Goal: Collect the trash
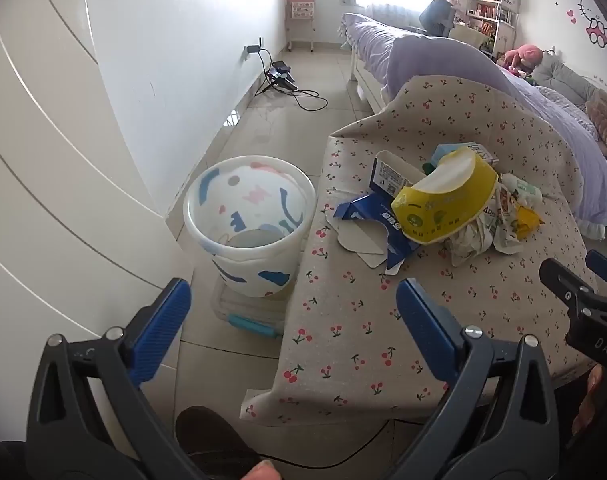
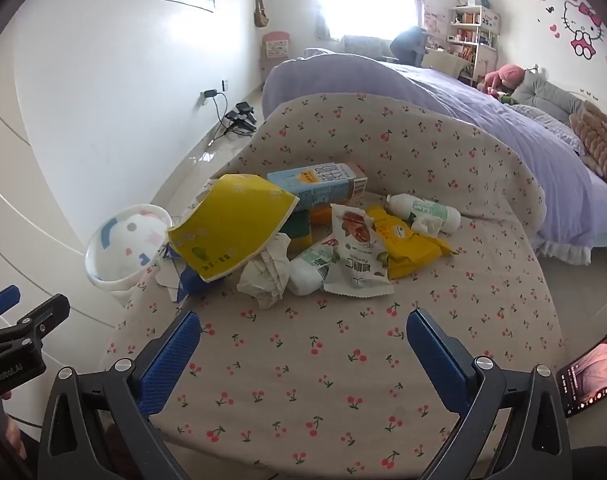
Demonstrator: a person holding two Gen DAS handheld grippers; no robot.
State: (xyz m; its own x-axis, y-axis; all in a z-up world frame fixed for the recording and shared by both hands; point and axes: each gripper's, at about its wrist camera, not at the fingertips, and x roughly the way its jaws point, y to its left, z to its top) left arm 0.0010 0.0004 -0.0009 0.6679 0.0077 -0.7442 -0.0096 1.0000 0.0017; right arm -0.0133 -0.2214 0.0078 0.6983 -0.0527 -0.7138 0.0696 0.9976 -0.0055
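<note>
A pile of trash lies on a table with a cherry-print cloth [image 2: 323, 360]. It holds a yellow paper bowl [image 2: 231, 228], a crumpled tissue [image 2: 267, 276], a snack packet [image 2: 357, 252], a yellow wrapper [image 2: 407, 248], a white bottle [image 2: 423, 210], a light blue carton [image 2: 315, 184] and a torn blue box [image 1: 379, 220]. A white patterned bin [image 1: 249, 220] stands on the floor left of the table. My left gripper [image 1: 293, 292] is open and empty near the table's left edge. My right gripper [image 2: 303, 330] is open and empty, just short of the pile.
A bed with a purple duvet [image 2: 483, 120] runs behind the table. Chargers and cables [image 1: 283, 80] lie on the floor by the white wall. A phone [image 2: 591, 372] sits at the table's right edge. A clear box [image 1: 247, 312] lies under the bin.
</note>
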